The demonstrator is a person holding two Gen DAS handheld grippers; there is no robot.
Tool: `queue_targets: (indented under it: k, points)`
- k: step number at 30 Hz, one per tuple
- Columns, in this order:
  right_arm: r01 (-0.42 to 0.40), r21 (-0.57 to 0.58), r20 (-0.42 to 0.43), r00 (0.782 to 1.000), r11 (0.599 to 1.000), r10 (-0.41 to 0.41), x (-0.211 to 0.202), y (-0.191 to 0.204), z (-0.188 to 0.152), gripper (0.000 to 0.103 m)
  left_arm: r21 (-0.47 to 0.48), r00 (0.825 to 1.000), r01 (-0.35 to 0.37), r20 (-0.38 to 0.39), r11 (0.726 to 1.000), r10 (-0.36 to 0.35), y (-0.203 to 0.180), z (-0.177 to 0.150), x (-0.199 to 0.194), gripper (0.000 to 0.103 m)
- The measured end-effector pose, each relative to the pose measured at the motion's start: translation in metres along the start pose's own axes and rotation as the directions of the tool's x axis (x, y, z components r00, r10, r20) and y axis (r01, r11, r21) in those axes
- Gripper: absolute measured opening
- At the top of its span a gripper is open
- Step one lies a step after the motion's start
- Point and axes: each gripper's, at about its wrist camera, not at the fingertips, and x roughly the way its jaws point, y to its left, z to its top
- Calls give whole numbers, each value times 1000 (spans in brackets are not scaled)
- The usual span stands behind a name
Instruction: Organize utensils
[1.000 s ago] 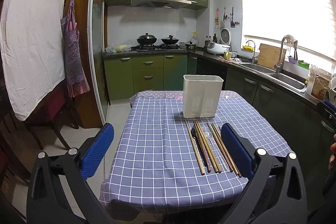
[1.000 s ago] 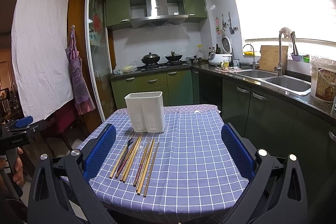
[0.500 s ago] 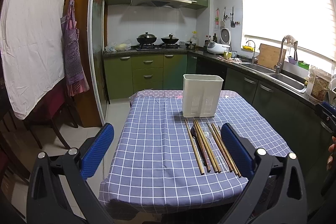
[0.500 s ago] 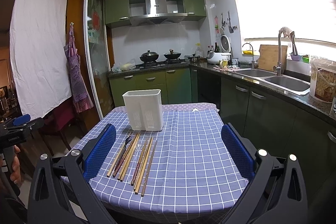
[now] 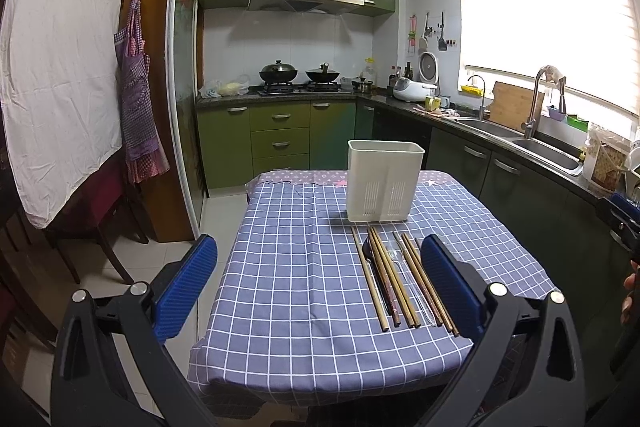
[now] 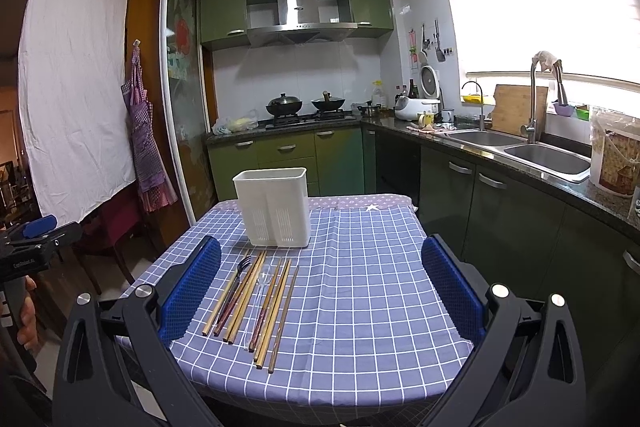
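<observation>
A white utensil holder [image 5: 383, 181] stands upright on the table, also in the right wrist view [image 6: 274, 205]. In front of it lie several wooden chopsticks [image 5: 394, 281] in a row, with a black fork [image 6: 239, 267] and a clear plastic spoon [image 6: 261, 287] among them; the chopsticks also show in the right wrist view [image 6: 260, 301]. My left gripper [image 5: 320, 281] is open and empty, above the table's near edge, left of the utensils. My right gripper [image 6: 322, 285] is open and empty, with the utensils by its left finger.
The table has a blue checked cloth [image 5: 296, 267]. Green cabinets and a stove with pots [image 5: 298, 73] stand behind. A sink and counter [image 6: 532, 151] run along the right. A chair [image 5: 92, 211] stands left of the table.
Both grippers have drifted slightly; the right wrist view has shifted a little so the holder and utensils sit further left. Nothing on the table has moved.
</observation>
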Motion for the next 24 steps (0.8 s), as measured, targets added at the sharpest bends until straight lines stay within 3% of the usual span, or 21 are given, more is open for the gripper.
queue_targets:
  k: [18, 21, 24]
  points:
    - [5, -6, -25, 1000, 1000, -5, 13, -3, -3, 99, 7, 1000, 10, -21, 1000, -10, -4, -2, 7, 97]
    - [26, -45, -52, 998, 999, -28, 24, -1, -2, 99, 18, 998, 27, -51, 999, -26, -7, 5, 21, 97]
    - [52, -111, -139, 988, 992, -68, 53, -4, 1, 99, 26, 993, 59, -107, 998, -56, -15, 17, 46, 97]
